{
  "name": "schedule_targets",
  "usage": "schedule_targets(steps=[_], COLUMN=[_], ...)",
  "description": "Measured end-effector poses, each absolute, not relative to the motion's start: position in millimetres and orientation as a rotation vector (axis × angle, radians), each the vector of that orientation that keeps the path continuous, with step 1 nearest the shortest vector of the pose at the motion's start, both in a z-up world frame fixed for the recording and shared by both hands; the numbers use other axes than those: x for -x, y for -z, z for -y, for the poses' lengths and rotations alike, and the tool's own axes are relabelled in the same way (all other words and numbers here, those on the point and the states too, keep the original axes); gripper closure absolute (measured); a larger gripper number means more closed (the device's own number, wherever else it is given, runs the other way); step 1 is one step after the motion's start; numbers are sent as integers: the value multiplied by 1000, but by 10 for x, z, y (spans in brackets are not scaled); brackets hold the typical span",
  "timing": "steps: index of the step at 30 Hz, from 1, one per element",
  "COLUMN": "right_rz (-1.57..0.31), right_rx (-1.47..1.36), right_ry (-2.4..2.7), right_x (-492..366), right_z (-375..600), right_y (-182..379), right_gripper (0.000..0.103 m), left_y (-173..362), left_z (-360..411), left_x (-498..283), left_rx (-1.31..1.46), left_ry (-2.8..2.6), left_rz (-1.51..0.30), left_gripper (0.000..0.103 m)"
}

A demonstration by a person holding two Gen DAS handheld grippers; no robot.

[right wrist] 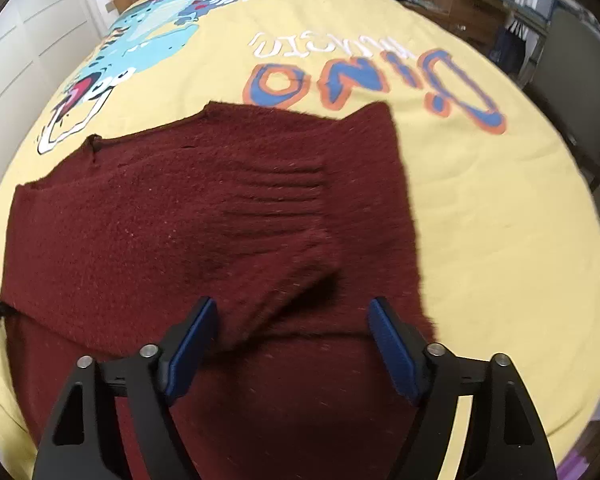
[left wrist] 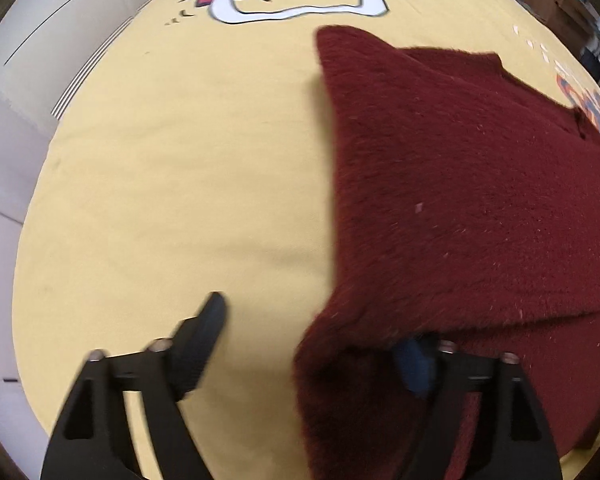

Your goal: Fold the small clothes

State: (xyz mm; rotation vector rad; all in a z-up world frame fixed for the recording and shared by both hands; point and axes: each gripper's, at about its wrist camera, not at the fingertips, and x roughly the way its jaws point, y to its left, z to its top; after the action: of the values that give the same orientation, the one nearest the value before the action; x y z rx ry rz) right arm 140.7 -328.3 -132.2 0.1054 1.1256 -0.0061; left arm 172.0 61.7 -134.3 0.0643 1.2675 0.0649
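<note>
Blue-padded right gripper (right wrist: pixel 292 344) stands wide apart, empty, over the near hem of the maroon sweater (right wrist: pixel 188 216), which lies on the yellow dinosaur bedspread (right wrist: pixel 500 240). One sleeve is folded inward across the body; judged partly done, further folds outstanding. Left gripper (left wrist: pixel 312 344) is also spread wide at the sweater's left edge, one finger (left wrist: pixel 414 364) under the cloth. Only the right view shows the ribbed cuff (right wrist: pixel 284 188).
</note>
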Motion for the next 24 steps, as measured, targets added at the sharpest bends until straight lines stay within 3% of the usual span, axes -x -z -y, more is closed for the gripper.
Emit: schedule_targets(steps=[3, 5, 16, 24], right_rz=[-1105, -1090, -1058, -1126], right_rx=[-79, -67, 30, 84], right_ry=[2, -7, -89, -130], right_x=[-1348, -1326, -1463, -1597], right_z=[3290, 3255, 2603, 2220], right_y=[1200, 1133, 993, 1555], right_gripper=[10, 0, 0, 0], left_y=[1206, 1069, 520, 1310], left_z=[-656, -622, 72, 556], left_x=[-1584, -1497, -1594, -1955], left_rx=[-67, -76, -68, -161], left_ry=[-65, -59, 115, 87], left_rz=[-1226, -1185, -1044, -1126], left_gripper=[4, 1, 1, 1])
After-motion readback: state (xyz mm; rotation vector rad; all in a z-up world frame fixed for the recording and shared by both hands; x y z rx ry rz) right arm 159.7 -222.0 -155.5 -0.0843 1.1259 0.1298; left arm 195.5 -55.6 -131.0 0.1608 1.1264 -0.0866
